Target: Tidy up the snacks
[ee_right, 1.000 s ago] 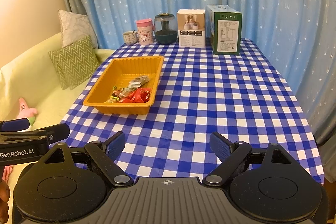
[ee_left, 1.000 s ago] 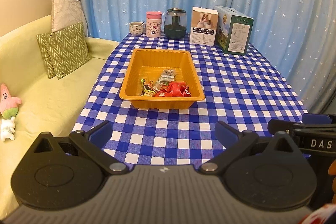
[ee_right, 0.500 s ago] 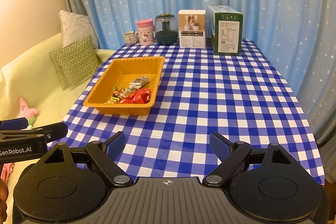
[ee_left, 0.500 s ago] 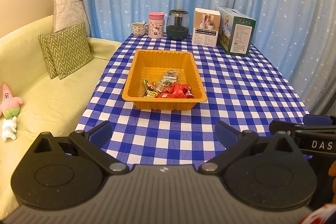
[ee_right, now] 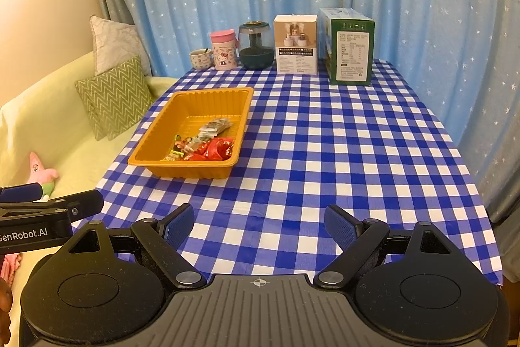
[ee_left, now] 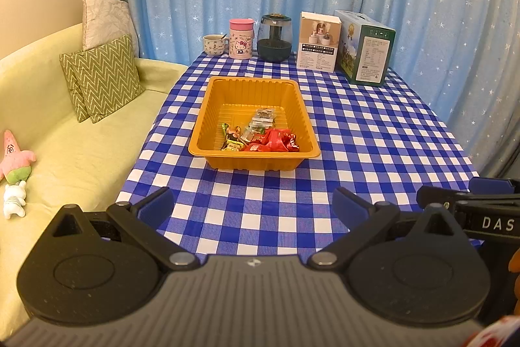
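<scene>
An orange tray (ee_left: pixel 252 86) stands on the blue checked table (ee_left: pixel 357 135). In it lie several wrapped snacks (ee_left: pixel 269 140), red ones at the near right and clear and green ones beside them. The tray (ee_right: pixel 208 96) and snacks (ee_right: pixel 208 145) also show in the right wrist view, left of centre. My left gripper (ee_left: pixel 253 205) is open and empty, held over the table's near edge, well short of the tray. My right gripper (ee_right: pixel 260 225) is open and empty, over the near edge to the right of the tray.
At the table's far end stand a small cup (ee_left: pixel 214 44), a pink mug (ee_left: pixel 240 38), a dark glass jar (ee_left: pixel 274 37), a white box (ee_left: pixel 318 41) and a green box (ee_left: pixel 365 47). A yellow sofa (ee_left: pixel 65 145) with cushions lies left. Blue curtains hang behind.
Both grippers have drawn back slightly and risen, so the tray looks a little farther off. The jaws have stayed open and the snacks have not moved.
</scene>
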### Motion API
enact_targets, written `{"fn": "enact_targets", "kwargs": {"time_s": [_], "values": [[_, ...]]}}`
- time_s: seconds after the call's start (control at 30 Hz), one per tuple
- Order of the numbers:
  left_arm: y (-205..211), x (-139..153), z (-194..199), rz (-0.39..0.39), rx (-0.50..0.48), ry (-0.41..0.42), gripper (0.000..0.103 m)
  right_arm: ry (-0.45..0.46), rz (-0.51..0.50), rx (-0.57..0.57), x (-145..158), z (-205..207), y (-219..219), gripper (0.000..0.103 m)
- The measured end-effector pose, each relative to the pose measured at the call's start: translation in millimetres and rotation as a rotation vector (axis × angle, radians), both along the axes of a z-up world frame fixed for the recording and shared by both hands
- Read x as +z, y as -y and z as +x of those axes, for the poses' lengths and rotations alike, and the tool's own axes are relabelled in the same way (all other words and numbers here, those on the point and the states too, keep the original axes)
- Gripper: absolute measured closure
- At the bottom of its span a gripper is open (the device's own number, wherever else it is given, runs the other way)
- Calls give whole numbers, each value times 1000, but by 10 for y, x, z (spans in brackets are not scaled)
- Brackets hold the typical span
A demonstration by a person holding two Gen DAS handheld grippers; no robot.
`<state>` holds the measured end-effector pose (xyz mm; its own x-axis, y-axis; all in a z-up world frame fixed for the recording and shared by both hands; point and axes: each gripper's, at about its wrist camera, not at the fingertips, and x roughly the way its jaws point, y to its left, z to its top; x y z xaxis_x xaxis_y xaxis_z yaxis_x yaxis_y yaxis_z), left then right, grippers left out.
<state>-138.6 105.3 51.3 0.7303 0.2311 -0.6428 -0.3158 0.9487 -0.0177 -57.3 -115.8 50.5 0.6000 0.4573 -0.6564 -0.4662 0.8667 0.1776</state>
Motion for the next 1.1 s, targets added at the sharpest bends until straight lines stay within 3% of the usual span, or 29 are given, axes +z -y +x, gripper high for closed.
{"fn": "enact_targets", "kwargs": {"time_s": [1.1], "values": [[40, 8, -1, 0, -2, 1, 0, -1, 3, -4, -19, -1, 5, 16]]}}
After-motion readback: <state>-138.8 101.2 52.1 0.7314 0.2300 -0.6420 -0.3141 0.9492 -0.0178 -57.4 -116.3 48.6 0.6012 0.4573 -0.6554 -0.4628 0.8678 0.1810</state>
